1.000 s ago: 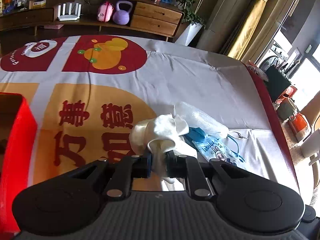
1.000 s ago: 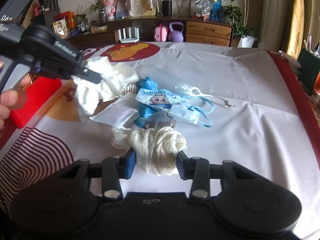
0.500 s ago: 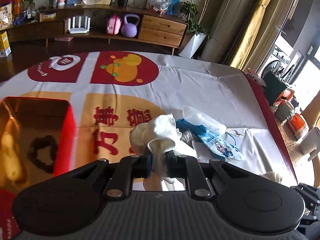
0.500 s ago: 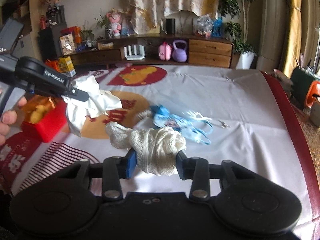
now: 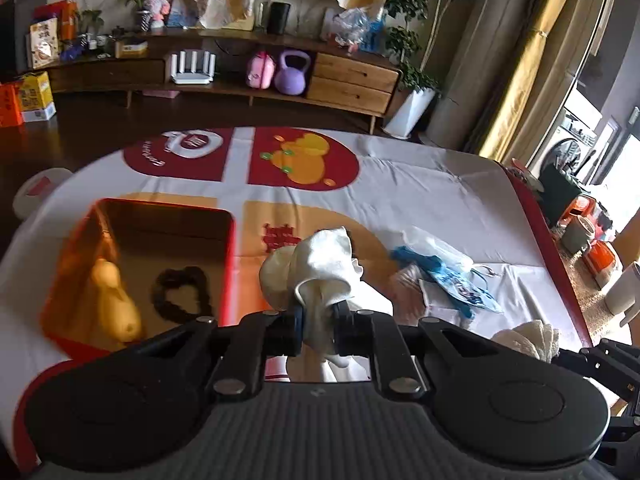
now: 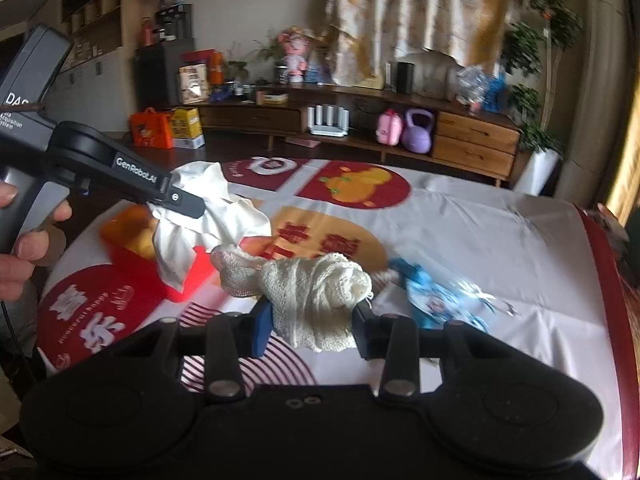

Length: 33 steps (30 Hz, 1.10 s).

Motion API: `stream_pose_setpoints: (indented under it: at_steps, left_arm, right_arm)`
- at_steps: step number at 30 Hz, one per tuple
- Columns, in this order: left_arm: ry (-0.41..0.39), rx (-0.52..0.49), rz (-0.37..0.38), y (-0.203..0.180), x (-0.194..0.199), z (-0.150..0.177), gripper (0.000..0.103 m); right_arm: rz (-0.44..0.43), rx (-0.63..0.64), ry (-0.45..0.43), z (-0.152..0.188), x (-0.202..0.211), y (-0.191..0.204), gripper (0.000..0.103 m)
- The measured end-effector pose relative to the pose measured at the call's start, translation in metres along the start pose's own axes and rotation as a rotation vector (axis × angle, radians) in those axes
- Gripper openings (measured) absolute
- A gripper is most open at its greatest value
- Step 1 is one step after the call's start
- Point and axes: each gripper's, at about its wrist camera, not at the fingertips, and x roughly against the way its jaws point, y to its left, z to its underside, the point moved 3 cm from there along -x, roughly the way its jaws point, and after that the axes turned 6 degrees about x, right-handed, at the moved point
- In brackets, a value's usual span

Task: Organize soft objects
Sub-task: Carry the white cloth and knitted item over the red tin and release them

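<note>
Left wrist view. The left gripper tilts downward over the table, its 2 fingers clenched on a white cloth that bunches up above the pads and hangs below them, clear of the tabletop. To the left of the cloth sits a red box, open at the top, holding a yellow plush toy and a dark hair tie. To the right of the cloth, a blue printed face mask lies in a small pile on the table with other soft items too jumbled to tell apart. At the lower right edge, part of the right gripper enters, carrying a cream knitted cloth.

Right wrist view. The right gripper also points downward, its fingers grasping the cream knitted cloth, 1 end of which trails out to the left. At upper left, a person's hand grips the handle of the left gripper, which carries the white cloth above the red box. The cloth hides part of the box. The face mask lies on the table right of the knitted cloth. A wooden sideboard stands beyond the table.
</note>
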Motion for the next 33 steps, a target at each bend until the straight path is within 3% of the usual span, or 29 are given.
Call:
stream_pose_setpoints:
  at_steps: [17,33]
  left_arm:
    - [-0.068,0.006,-0.084,0.067,0.055,-0.016,0.014]
    - [-0.067,0.020,-0.189,0.133,0.045,-0.036,0.014]
  right_arm:
    - [-0.112,0.080,-0.009,-0.060,-0.027,0.071,0.040]
    - [-0.133,0.141,0.058,-0.095,-0.096,0.113,0.040]
